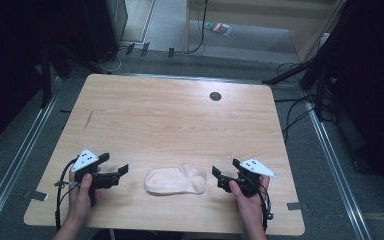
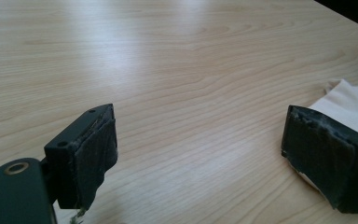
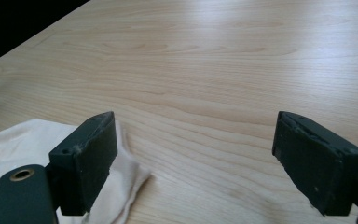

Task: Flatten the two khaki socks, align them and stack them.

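Sock: a pale pink sock lies flat on the wooden table, near the front edge, between the two grippers and touching neither.
Sock shape: it lies lengthwise left to right, rounded at the left end and wider at the right, where one corner rises a little toward the far side.
Left gripper: the left gripper sits just left of the sock, held level above the table and pointing toward it; its jaws stand wide apart with nothing between them.
Left gripper view: bare wood shows between the two black jaws, and an edge of the sock shows behind the jaw at the right.
Right gripper: the right gripper sits just right of the sock, pointing back at it (a mirror of the other); its jaws are spread wide and hold nothing.
Right gripper view: the sock lies behind and below the jaw at the left; wood grain lies in the gap.
Hands: a hand grips each handle from the near edge, left hand, right hand.
Table: a small dark round hole sits near the far edge, well apart from the sock.
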`<state>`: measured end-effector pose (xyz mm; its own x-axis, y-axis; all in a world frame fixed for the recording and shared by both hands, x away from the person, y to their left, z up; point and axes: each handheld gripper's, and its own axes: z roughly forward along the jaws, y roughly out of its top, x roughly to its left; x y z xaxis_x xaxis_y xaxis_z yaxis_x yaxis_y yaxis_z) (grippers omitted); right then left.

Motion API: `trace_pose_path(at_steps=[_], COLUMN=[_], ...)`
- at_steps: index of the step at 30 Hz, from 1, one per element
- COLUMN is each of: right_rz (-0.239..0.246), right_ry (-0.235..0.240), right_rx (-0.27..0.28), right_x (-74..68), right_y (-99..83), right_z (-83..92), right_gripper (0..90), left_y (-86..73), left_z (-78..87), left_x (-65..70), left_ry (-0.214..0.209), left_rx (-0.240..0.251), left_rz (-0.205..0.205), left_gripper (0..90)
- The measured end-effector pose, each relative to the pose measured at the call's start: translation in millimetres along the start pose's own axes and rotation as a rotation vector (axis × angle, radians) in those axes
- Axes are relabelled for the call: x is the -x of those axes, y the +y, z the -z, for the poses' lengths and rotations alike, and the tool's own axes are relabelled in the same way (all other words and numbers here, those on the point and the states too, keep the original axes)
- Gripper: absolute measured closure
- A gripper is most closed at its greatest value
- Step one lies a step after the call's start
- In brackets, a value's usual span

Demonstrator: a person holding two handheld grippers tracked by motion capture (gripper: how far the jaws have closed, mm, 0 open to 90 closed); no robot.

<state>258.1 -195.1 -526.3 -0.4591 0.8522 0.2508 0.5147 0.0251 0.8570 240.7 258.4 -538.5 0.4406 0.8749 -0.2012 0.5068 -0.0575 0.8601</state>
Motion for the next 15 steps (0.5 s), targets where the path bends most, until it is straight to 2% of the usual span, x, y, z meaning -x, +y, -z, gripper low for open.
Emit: trace_pose_path(at_steps=[6,10,15], right_rz=[0.002,0.001,-0.038], right_ry=[-0.042,-0.081,-0.117], right_rx=[0.011,0.020,0.037], right_x=[15.3,27.9,45.3], right_y=[1.8,2.5,2.9], right_z=[6.2,12.5,22.1], right_gripper=[14.1,14.1,14.2], left_y=[-1.7,-2.1,-3.2], left_z=[2.5,5.3,10.0], left_x=[-9.5,-15.4,-24.9], left_ry=[0.058,0.074,0.104], left_rx=[-0.012,-0.014,-0.016], left_rz=[-0.013,-0.010,0.000], left_gripper=[10.8,10.8,10.9])
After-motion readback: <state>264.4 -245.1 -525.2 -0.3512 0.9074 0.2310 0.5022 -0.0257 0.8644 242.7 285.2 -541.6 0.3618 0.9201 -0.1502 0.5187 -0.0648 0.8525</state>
